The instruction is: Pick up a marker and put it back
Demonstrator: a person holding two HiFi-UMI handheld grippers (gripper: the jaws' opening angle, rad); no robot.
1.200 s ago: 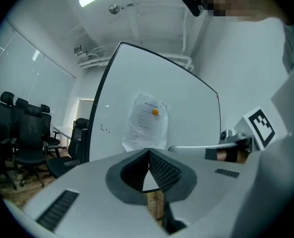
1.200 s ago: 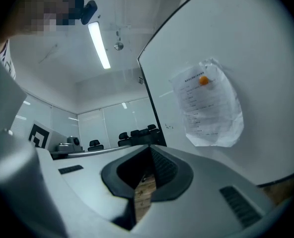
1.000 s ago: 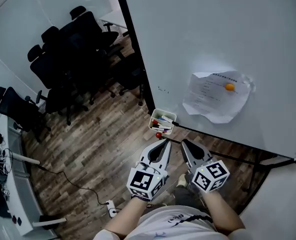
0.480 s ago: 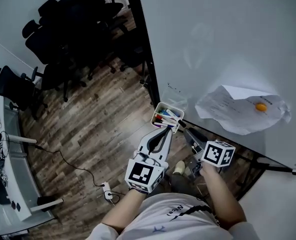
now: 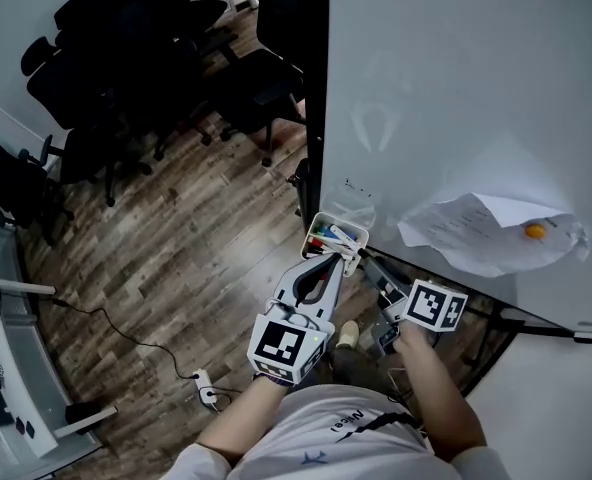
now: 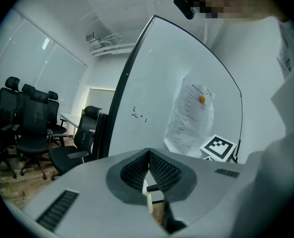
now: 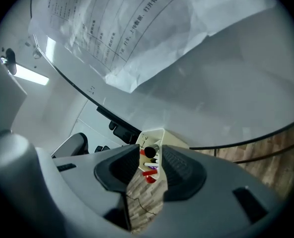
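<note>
A white marker tray (image 5: 319, 224) hangs at the whiteboard's (image 5: 456, 88) lower edge and holds several markers (image 5: 332, 237). My right gripper (image 5: 362, 257) points its tips at the tray's near right corner. In the right gripper view its jaws (image 7: 151, 156) are opening; past them I see the tray (image 7: 155, 134), a black marker end (image 7: 150, 152) and a red marker (image 7: 149, 173), and no pad presses on anything. My left gripper (image 5: 330, 259) hangs just below the tray. Its jaws (image 6: 148, 155) are shut and hold nothing.
A crumpled printed sheet (image 5: 476, 230) is pinned to the board by an orange magnet (image 5: 534, 232). Black office chairs (image 5: 126, 78) stand on the wood floor at the far left. A cable (image 5: 106, 318) runs to a power strip (image 5: 204, 390) near my feet.
Both grippers have come up from below the tray to its edge. The right gripper's tips now reach its near right corner. The view has shifted towards the board.
</note>
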